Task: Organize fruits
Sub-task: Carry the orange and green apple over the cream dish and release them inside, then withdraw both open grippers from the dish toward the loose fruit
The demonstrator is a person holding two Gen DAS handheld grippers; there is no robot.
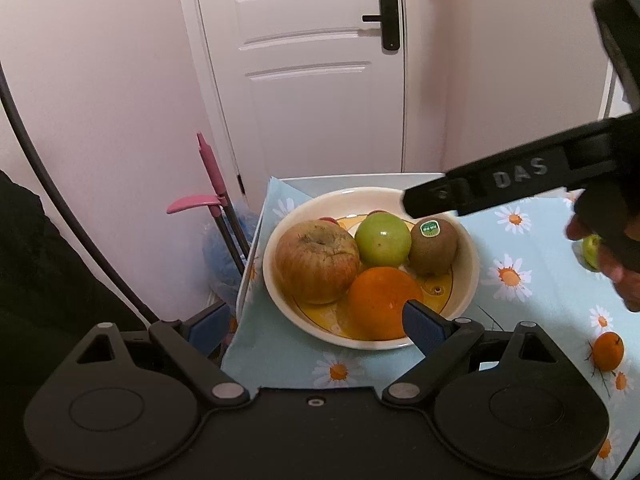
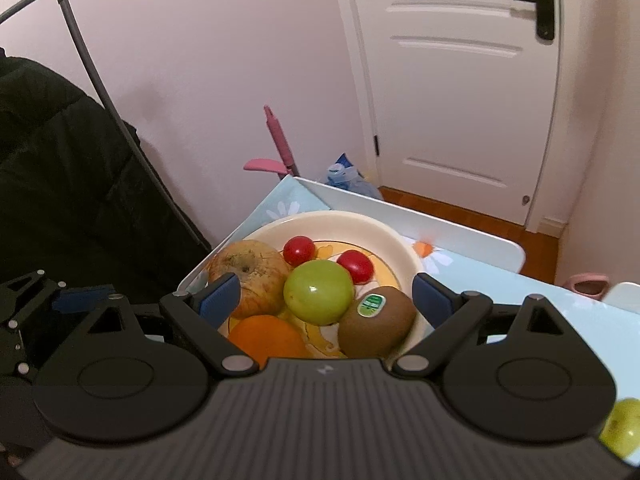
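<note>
I see a white counter [image 2: 460, 228] with a pale blue daisy-print cloth [image 1: 532, 320] spread over most of it, the far edge left bare. A cream bowl [image 1: 468, 276] sits on the cloth near the left end. Well off to the right, a small green fruit [image 2: 624, 432], perhaps a second apple, lies directly on the cloth

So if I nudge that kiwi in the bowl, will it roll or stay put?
Probably stays: the kiwi is egg-shaped and hemmed in by the green apple and bowl wall. Its fuzzy skin should grip well. Possibly soft, so squeeze gently.
</note>
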